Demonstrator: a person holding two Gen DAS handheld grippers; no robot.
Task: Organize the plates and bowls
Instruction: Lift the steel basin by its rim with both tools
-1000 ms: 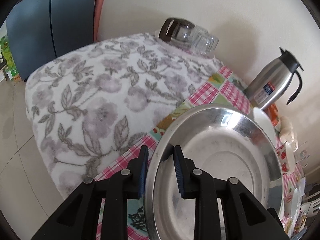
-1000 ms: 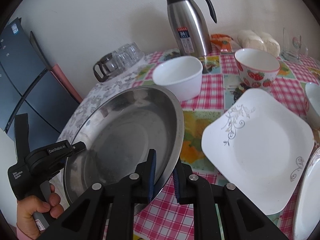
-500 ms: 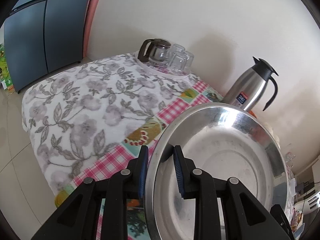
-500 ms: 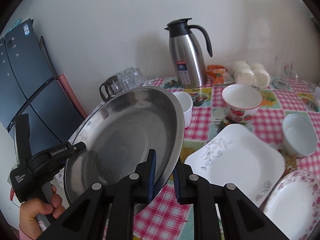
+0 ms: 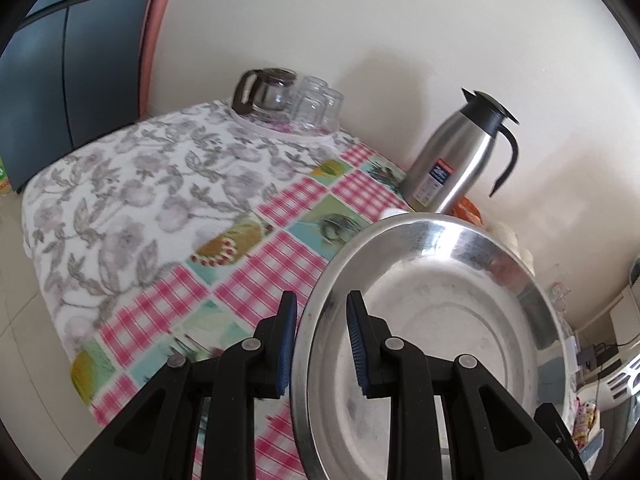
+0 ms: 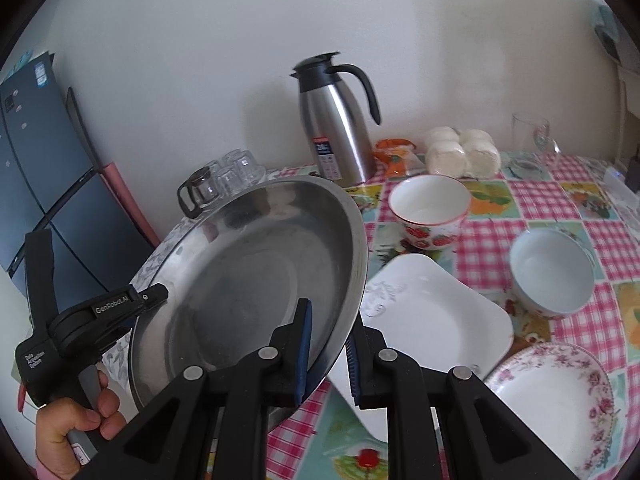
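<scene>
Right wrist alone shows square plate (image 6: 432,316).

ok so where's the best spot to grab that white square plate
Judging by its shape, take the white square plate by its raised rim at the near right edge, coming in low from the front. It lies flat on the tablecloth, so only the upturned lip offers a pinch; the steel pan overhangs its left side.

Your right gripper (image 6: 328,344) pinches the near rim of the steel plate (image 6: 248,280), which is tilted above the table. Left of that plate, your left gripper (image 6: 152,296) clamps its far edge. Right of it lie a square white plate (image 6: 432,320), a strawberry bowl (image 6: 430,210) and a pale blue bowl (image 6: 552,270).
</scene>
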